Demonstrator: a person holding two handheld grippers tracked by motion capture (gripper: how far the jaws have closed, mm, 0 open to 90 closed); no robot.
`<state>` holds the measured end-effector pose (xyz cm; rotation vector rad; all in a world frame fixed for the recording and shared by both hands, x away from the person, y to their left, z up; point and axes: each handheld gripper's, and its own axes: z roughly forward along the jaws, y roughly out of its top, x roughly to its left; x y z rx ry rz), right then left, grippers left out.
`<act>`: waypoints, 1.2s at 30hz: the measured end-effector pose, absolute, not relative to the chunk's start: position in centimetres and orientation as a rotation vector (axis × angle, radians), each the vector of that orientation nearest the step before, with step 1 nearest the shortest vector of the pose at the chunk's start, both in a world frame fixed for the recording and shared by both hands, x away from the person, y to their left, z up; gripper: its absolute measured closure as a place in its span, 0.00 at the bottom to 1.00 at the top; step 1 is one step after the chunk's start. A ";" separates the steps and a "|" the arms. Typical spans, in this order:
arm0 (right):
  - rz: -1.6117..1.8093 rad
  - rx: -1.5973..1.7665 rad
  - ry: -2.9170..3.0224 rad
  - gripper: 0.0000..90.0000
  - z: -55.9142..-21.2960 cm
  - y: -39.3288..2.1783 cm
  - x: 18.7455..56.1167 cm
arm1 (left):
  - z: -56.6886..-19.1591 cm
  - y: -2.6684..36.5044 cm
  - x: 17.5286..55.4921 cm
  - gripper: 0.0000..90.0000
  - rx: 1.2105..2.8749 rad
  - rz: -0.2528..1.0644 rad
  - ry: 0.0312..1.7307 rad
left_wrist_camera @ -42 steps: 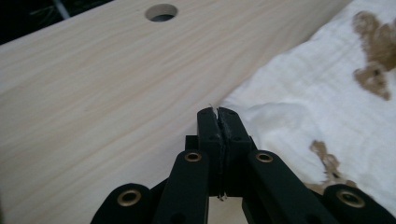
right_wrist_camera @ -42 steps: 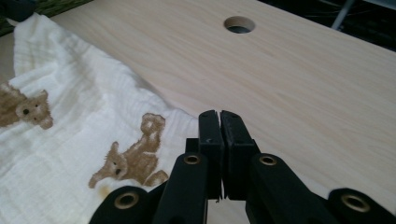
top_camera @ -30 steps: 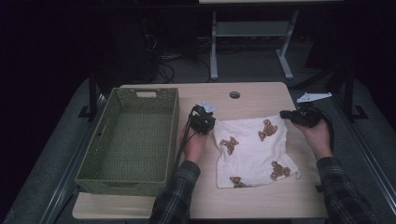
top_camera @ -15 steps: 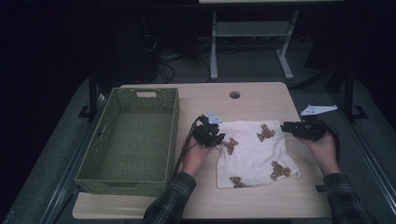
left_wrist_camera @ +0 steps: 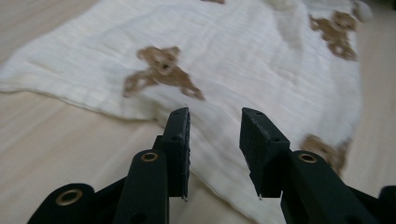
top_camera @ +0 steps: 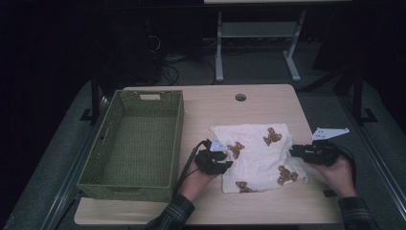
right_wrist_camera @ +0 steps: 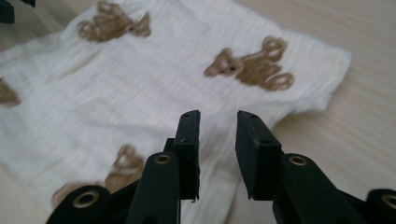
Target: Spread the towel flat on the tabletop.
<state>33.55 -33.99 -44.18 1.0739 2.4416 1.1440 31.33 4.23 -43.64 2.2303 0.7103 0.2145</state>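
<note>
A green woven basket (top_camera: pixel 136 143) is sitting at the left of the high view on the desk (top_camera: pixel 258 103), standing empty and apart from the cloth. A round cable hole (top_camera: pixel 240 97) is lying in the desk top above centre. Nothing is standing between either claw and the cloth.

The white cloth with brown bear prints (top_camera: pixel 261 155) is lying flat at centre right of the high view, just right of the basket.

The left claw (top_camera: pixel 221 165) is sitting at the cloth's lower left edge. Its jaws have just been opening; they are standing apart over the hem (left_wrist_camera: pixel 205 158), clamping nothing.

The right claw (top_camera: pixel 294 152) is sitting at the cloth's right edge. Its jaws are standing narrowly apart above the fabric (right_wrist_camera: pixel 140 107), gripping nothing.
</note>
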 end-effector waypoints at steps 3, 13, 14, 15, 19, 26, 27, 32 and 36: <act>1.120 1.066 2.461 0.77 -44.5 -34.2 32.0 | -43.8 4.4 29.8 0.68 2.241 0.182 0.664; 1.067 1.145 2.473 0.75 -45.7 -36.1 28.3 | -44.7 4.3 27.0 0.65 2.279 0.112 0.596; 1.066 1.150 2.478 0.75 -45.8 -36.2 28.2 | -44.8 4.2 26.9 0.65 2.284 0.105 0.590; 1.053 1.149 2.483 0.75 -45.9 -36.2 28.1 | -45.0 4.1 26.9 0.65 2.304 0.103 0.579; 0.992 1.141 2.511 0.79 -46.4 -36.0 28.1 | -45.5 3.4 26.9 0.75 2.374 0.138 0.544; 0.981 1.148 2.532 0.93 -46.4 -35.8 28.0 | -45.6 3.8 27.4 1.00 2.411 0.116 0.572; 0.981 1.136 2.540 0.94 -46.4 -35.9 27.9 | -45.6 3.9 27.3 1.00 2.414 0.108 0.591; 0.992 1.129 2.563 0.94 -46.4 -35.9 27.3 | -45.7 4.6 26.9 1.00 2.421 0.116 0.628; 0.988 1.104 2.577 0.94 -46.3 -35.7 26.4 | -45.6 4.6 26.4 1.00 2.430 0.132 0.622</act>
